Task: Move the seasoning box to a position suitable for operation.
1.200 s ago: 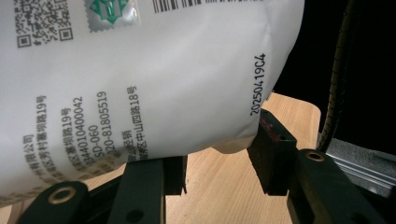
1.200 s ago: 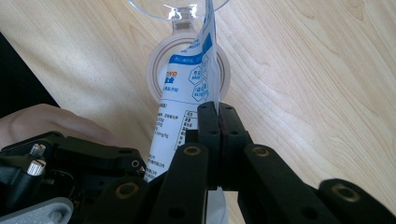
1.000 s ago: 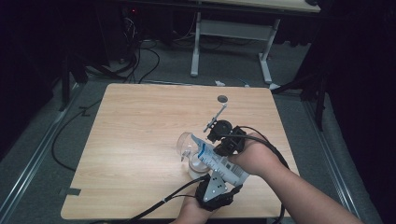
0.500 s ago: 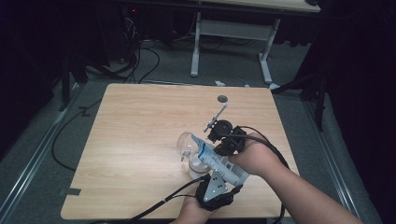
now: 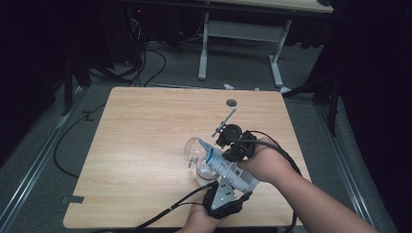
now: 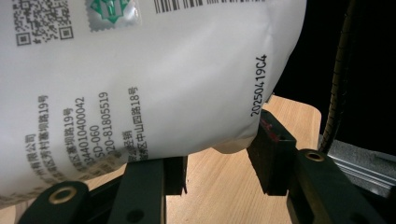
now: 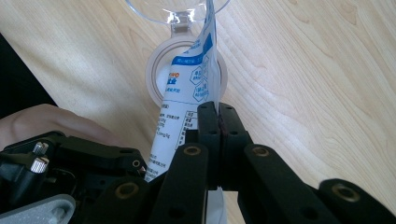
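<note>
A white pouch [image 5: 221,165] with blue print and black text hangs tilted over the near middle of the wooden table [image 5: 145,145]. Its upper end leans over a small white round container [image 5: 203,171] with a clear lid [image 5: 191,148] flipped open behind it. My left gripper [image 5: 224,180], at the front edge, grips the pouch's fat lower part [image 6: 140,70] between spread jaws. My right gripper [image 5: 229,153] comes in from the right, and in the right gripper view its jaws [image 7: 218,112] are pinched shut on the pouch's thin side edge [image 7: 187,88], above the container's white ring [image 7: 156,70].
A small dark round disc [image 5: 231,102] lies on the far side of the table. A thin metal rod [image 5: 226,120] sticks up beside the right gripper. Cables trail off the table's front edge [image 5: 160,213]. Dark floor and desk legs [image 5: 203,48] lie beyond.
</note>
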